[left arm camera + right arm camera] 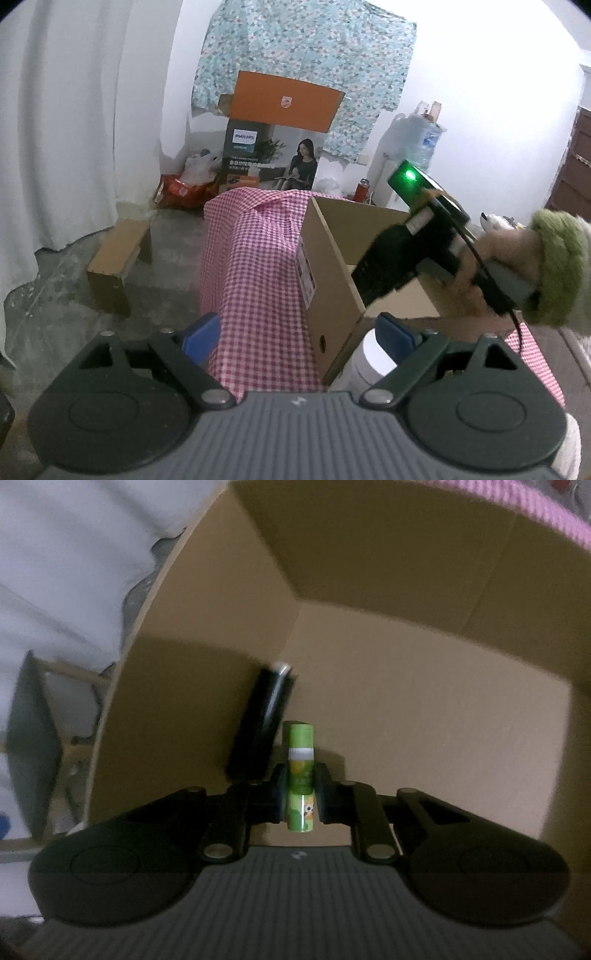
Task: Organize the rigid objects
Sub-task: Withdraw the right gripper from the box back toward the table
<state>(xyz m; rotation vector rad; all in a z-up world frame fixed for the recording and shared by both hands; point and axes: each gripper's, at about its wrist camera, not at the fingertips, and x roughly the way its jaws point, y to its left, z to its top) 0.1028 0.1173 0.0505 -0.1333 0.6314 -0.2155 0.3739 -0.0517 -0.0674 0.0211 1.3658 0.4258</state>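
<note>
Right wrist view is showing the right gripper [300, 794] clamping a small green tube [301, 779] above the cardboard box [406, 701] floor, beside a blurred black object [262, 720] leaning on the box's wall. The left gripper [299, 332] is hanging wide apart and empty just outside that box, partly hiding a white container [369, 360].

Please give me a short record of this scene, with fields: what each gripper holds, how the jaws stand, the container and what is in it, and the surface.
right gripper: jaws shut on the green tube, held over the inside of the box
left gripper: jaws wide open, nothing between them
container: open cardboard box
already in the box: one dark cylinder lying near a side wall
beside the box: white container, close to the left gripper's right finger
surface: pink checked cloth
</note>
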